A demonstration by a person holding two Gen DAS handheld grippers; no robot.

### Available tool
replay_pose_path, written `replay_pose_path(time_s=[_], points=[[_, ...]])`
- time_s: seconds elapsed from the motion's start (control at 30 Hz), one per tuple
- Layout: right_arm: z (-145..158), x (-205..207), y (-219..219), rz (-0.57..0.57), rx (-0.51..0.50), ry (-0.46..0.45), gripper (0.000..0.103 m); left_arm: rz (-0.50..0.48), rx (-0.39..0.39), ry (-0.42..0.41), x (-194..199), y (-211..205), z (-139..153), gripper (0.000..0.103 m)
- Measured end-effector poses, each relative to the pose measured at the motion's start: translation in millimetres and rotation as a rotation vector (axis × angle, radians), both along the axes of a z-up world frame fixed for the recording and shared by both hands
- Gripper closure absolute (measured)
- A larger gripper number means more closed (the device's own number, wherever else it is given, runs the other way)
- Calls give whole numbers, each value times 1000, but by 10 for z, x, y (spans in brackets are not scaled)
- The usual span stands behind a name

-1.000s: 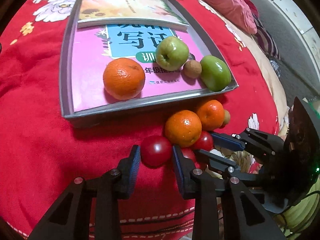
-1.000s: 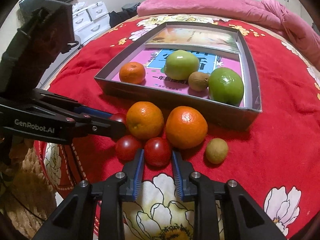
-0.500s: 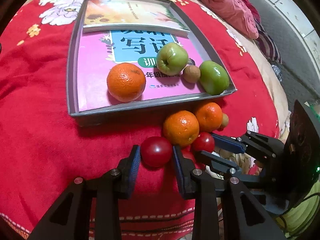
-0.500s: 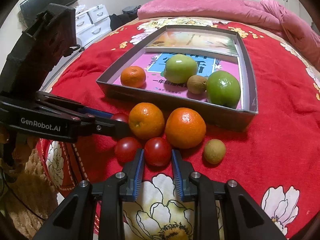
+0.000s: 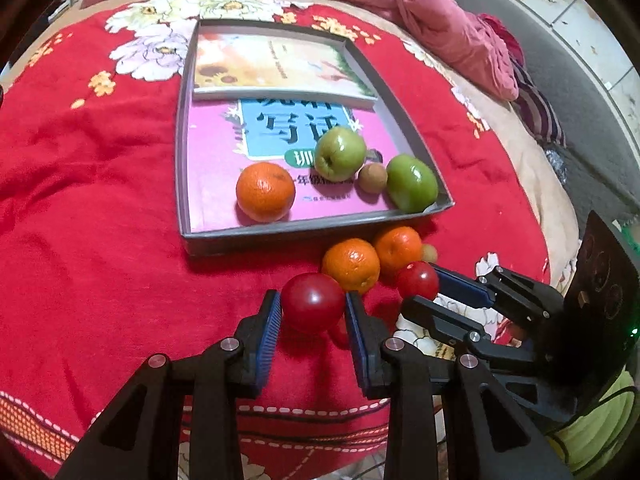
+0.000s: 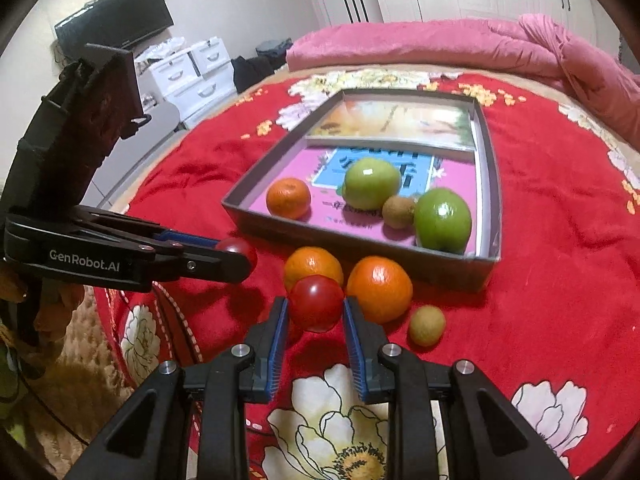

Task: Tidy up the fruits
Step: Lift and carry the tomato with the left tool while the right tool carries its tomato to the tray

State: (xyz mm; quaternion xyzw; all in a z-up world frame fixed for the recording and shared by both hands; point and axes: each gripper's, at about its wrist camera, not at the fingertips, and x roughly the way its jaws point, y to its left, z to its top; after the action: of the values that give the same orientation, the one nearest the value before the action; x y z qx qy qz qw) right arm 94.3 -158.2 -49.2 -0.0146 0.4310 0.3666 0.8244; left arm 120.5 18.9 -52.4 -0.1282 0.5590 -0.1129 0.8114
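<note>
My left gripper [image 5: 313, 312] is shut on a red tomato [image 5: 313, 302] held just above the red blanket, in front of the grey tray [image 5: 312, 232]. My right gripper [image 6: 316, 312] is shut on a second red tomato [image 6: 316, 302]. In the right wrist view the left gripper [image 6: 236, 258] comes in from the left with its tomato [image 6: 236, 248]. Inside the tray lie an orange [image 5: 265, 191], two green apples [image 5: 340, 153] [image 5: 412, 186] and a kiwi [image 5: 372, 177]. Two oranges [image 6: 314, 264] [image 6: 379, 288] and a small brown-green fruit [image 6: 427, 325] lie on the blanket before the tray.
The tray [image 6: 360, 246] is lined with two books, one pink [image 5: 216, 184]. It sits on a bed with a red flowered blanket [image 5: 88, 200]. A pink quilt [image 6: 440, 48] is piled at the far side. White drawers [image 6: 192, 76] stand left of the bed.
Both grippers have risen off the blanket, each with its tomato still gripped. The tray and loose fruit now look smaller and farther away; they have not moved.
</note>
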Motion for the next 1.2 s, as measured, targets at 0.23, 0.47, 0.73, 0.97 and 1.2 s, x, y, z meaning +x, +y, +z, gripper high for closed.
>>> replay_pose_path(time_s=[0.23,0.47,0.73,0.97,1.2], points=[[96,7,-37,-11,28,-19,75,-1,-14,-37,-20,-44,179,70],[160,3,-63,-17,48,-33,75,1,-8,-63,-21,-121,299,70],[225,25,-121,-37,67,-47,75,29,-12,-85,-3,-110,417,70],[289,31,-149,-44,74,-68,75,48,-9,-97,21,-97,481,70],[349,62,-164,-55,76,-96,75,66,-17,-108,81,-98,530,70]])
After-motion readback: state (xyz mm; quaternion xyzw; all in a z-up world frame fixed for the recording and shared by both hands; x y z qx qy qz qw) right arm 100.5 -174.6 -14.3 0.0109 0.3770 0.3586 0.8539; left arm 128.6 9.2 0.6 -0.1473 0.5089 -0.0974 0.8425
